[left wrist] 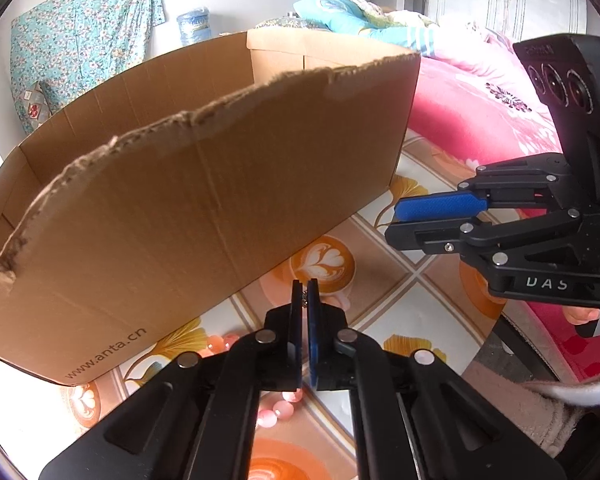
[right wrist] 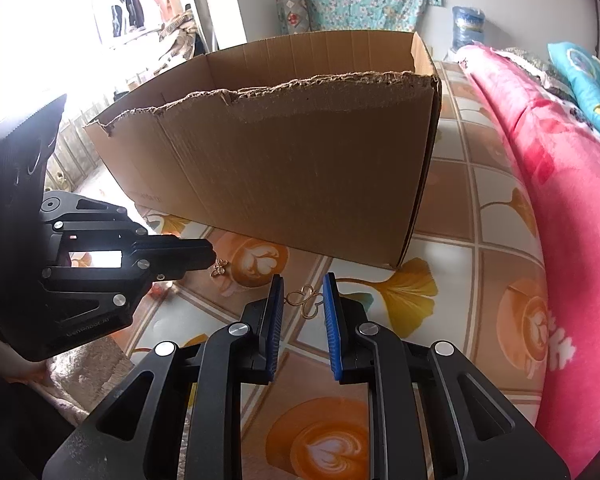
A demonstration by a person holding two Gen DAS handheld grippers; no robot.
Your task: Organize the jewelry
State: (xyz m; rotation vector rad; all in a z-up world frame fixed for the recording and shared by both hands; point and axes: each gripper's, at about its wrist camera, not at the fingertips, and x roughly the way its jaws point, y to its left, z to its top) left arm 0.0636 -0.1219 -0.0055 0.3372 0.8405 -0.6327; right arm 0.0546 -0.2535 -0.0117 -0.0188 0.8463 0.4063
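Right tool open, blue ribbed pads flanking gold wire butterfly earring lying flat on glossy tiled bench, long axis roughly left-right. Left tool pinches second gold earring, dangling downward. Torn-edged corrugated cardboard box behind.

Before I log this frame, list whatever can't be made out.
Cardboard box floor: both views, hidden by its near wall.
Pink bead bracelet: left wrist view, mostly under the left hand-held gripper.
Gold charm at that gripper's tip: right wrist view, too small to identify.
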